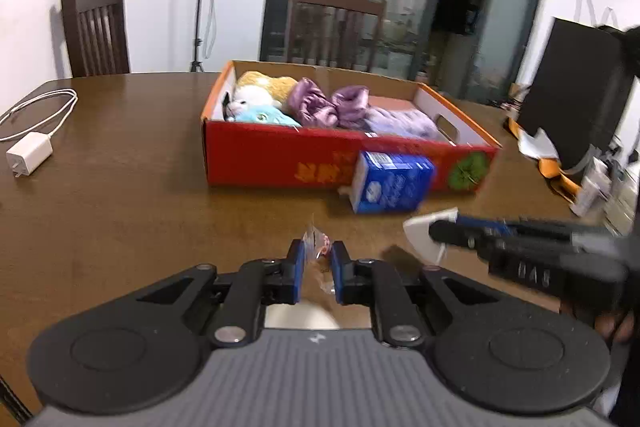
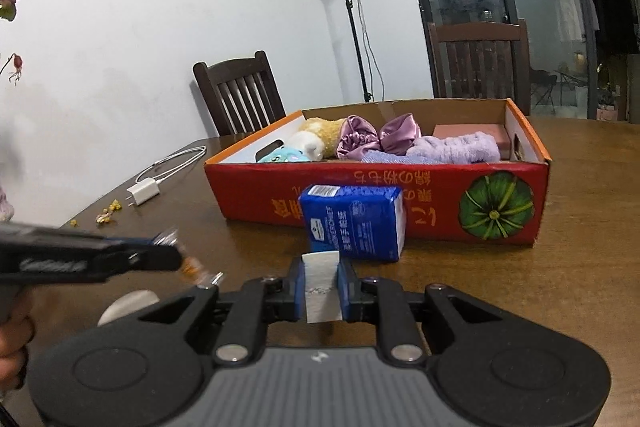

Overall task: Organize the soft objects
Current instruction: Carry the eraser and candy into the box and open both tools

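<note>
Right gripper (image 2: 319, 281) jaws pinch white tissue (image 2: 320, 287) before red box (image 2: 376, 195).

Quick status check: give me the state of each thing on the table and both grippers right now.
Left gripper: shut on a small clear wrapper.
Right gripper: shut on a white tissue.
Red box: open-topped, holding plush toys and purple cloths.
Blue tissue pack: on the table, against the box front.
Charger: unplugged, cable loose.

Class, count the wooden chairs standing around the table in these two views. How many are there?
2. One chair stands at the table's far left side near the charger; the other chair stands behind the red box, by the glass door. Others may be out of view.
</note>
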`<state>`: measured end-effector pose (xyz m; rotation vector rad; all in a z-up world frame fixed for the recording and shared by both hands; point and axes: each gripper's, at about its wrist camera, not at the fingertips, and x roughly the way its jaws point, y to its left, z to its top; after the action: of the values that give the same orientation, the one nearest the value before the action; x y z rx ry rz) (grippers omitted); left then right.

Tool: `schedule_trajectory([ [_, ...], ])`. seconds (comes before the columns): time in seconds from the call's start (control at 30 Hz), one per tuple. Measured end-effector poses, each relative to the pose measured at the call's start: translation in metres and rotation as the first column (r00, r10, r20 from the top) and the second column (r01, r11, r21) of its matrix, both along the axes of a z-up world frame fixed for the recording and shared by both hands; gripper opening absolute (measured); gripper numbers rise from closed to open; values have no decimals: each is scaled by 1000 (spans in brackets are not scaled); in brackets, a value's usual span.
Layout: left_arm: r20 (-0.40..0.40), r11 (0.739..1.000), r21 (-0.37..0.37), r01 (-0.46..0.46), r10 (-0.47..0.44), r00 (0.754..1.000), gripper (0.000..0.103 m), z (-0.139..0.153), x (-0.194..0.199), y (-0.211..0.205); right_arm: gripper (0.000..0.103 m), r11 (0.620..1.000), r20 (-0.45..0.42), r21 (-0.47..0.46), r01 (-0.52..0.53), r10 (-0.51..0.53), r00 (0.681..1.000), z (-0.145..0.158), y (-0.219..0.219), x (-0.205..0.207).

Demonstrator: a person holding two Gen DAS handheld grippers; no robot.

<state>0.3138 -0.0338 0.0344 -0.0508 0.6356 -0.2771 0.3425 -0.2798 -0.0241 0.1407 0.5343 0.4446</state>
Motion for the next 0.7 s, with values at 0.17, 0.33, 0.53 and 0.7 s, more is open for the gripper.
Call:
schedule_trajectory([
  [0.17, 31, 999, 19, 35, -36, 999, 15, 3, -18, -1, 17, 999, 10, 40, 35, -36, 999, 9, -6, -27],
  [0.33, 61, 997, -27, 77, -75, 995, 15, 9, -21, -3, 17, 997, 2, 42, 57, -57, 998, 11, -9, -46],
  [0.53, 127, 989, -77, 125, -114, 985, 15, 47, 28, 3, 17, 999, 76, 0, 36, -36, 996, 43, -7, -29],
  [0.7, 97, 990, -56, 126, -120, 988, 15, 74, 130, -7, 17, 999, 120, -34, 18, -14, 993, 81, 3, 50],
])
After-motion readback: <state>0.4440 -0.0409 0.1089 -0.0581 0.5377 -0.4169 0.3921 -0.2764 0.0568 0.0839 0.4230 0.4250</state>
